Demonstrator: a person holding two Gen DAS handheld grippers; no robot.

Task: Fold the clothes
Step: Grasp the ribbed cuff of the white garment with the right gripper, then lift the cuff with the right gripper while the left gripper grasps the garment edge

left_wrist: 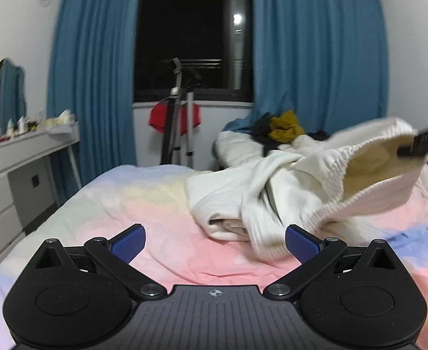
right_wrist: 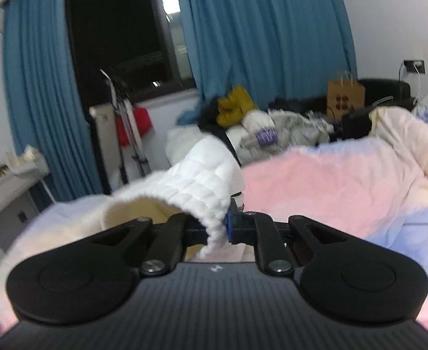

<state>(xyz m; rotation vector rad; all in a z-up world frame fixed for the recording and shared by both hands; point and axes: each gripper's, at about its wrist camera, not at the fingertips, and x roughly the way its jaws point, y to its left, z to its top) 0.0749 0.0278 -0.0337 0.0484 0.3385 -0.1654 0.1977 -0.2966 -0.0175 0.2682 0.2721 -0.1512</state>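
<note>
A cream knitted sweater (left_wrist: pixel 260 192) lies bunched on the pastel bedcover (left_wrist: pixel 155 204). Its ribbed hem (left_wrist: pixel 374 151) is lifted off the bed at the right of the left wrist view, where my right gripper (left_wrist: pixel 417 144) shows as a dark blur pinching it. In the right wrist view my right gripper (right_wrist: pixel 221 229) is shut on that ribbed hem (right_wrist: pixel 196 183), which drapes over its fingers. My left gripper (left_wrist: pixel 215 243) stands open low over the bedcover, its blue pads (left_wrist: pixel 128 246) apart, the right pad close beside the sweater's lower fold.
A grey dresser (left_wrist: pixel 15 175) with small bottles lines the left side. Blue curtains (left_wrist: pixel 97 73) flank a dark window. A folded stand with a red cloth (left_wrist: pixel 179 116) leans below it. A heap of clothes (right_wrist: pixel 260 128) and a paper bag (right_wrist: pixel 345 96) lie beyond the bed.
</note>
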